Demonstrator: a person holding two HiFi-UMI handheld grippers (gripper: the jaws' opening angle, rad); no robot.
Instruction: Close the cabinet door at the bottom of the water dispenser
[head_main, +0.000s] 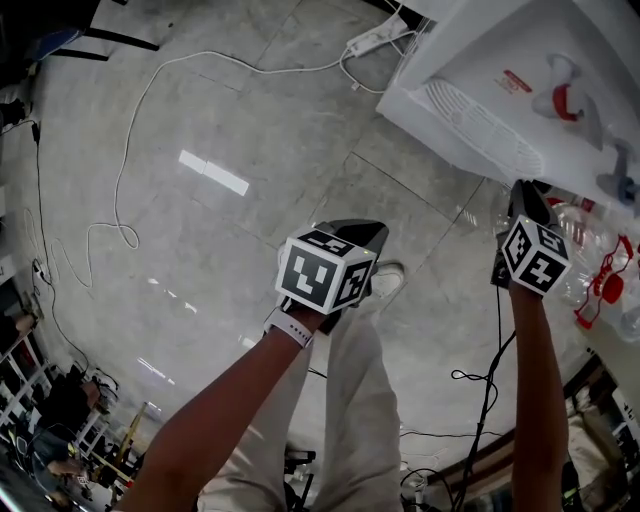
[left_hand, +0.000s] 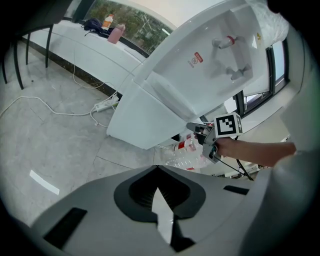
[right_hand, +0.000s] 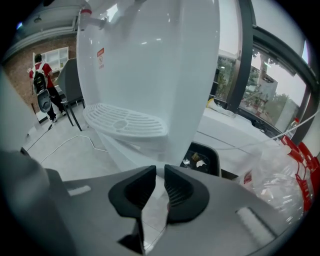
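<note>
The white water dispenser (head_main: 520, 80) stands at the top right of the head view, its ribbed drip tray (head_main: 470, 115) facing me. Below the tray its white lower front panel (left_hand: 142, 120) shows in the left gripper view; I cannot tell whether that door is ajar. My right gripper (head_main: 524, 192) points at the dispenser's lower edge, close beside it. Its jaws (right_hand: 160, 170) stand a little apart with nothing between them. My left gripper (head_main: 365, 228) hangs over the floor to the left, away from the dispenser, its jaws (left_hand: 158, 170) shut and empty.
A power strip (head_main: 375, 38) and a long white cable (head_main: 125, 150) lie on the grey tiled floor. Clear plastic bottles with red caps (head_main: 590, 250) are piled right of the dispenser. A black bin (right_hand: 202, 157) sits beside its base. My shoe (head_main: 388, 280) is below.
</note>
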